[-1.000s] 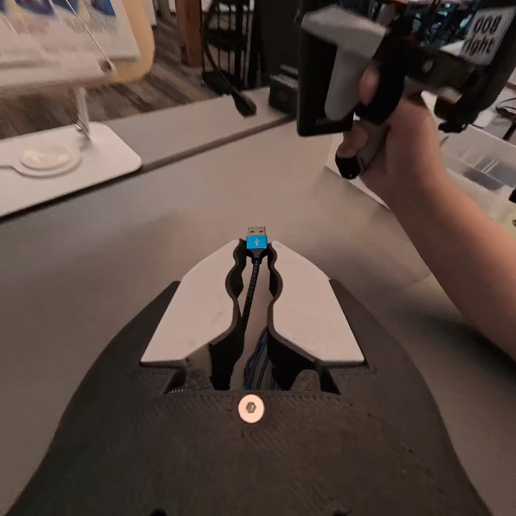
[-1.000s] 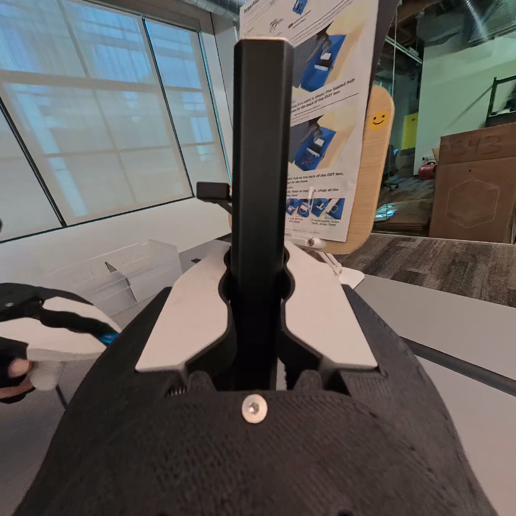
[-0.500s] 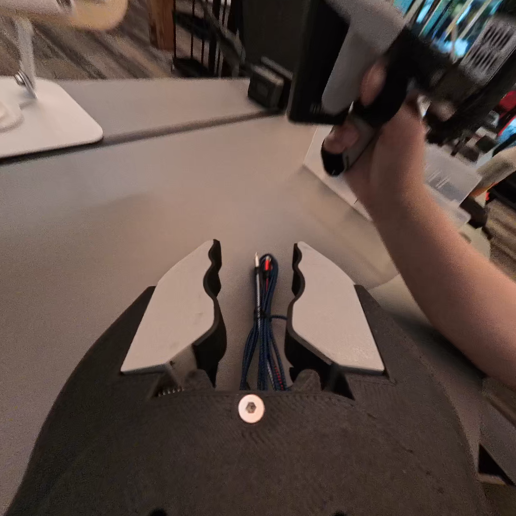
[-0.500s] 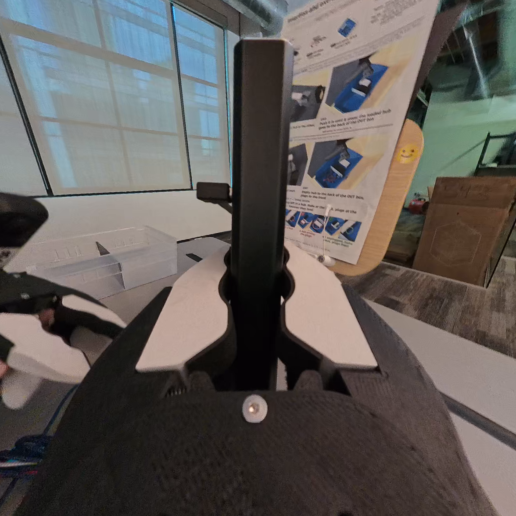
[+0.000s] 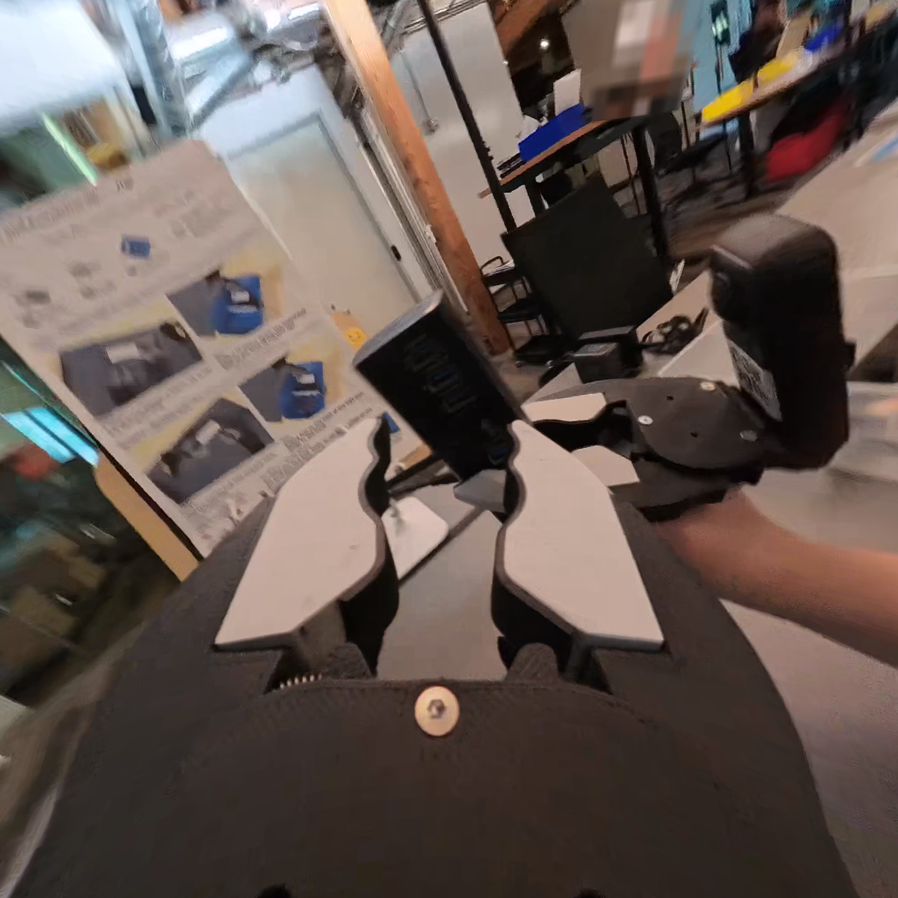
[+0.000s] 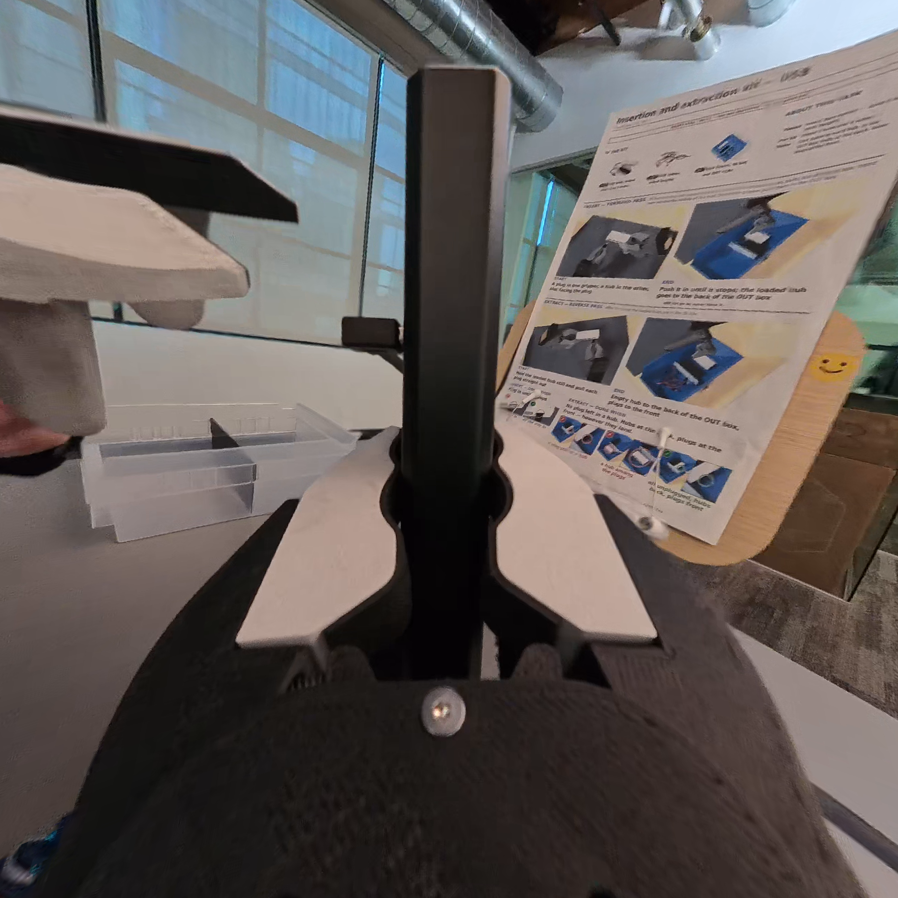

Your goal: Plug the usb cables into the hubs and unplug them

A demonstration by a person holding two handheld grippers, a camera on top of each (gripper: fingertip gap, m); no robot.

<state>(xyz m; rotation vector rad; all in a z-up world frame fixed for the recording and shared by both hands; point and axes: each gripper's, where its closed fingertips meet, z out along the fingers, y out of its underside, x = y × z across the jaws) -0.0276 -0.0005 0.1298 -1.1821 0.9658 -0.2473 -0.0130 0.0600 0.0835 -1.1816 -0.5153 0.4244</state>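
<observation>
Clear plastic divided bin (image 6: 214, 466) on the grey table (image 6: 87, 607) at left, contents unclear, right gripper (image 6: 449, 466) raised, clamping a black USB hub (image 6: 454, 272) upright, left gripper (image 5: 444, 464) spread wide, empty, tilted toward the hub, instruction sheet (image 6: 704, 311) far right

Window daylight, motion blur, fisheye edges

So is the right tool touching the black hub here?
Touching. The right wrist view shows the right tool with both fingers closed against the upright black hub.
</observation>
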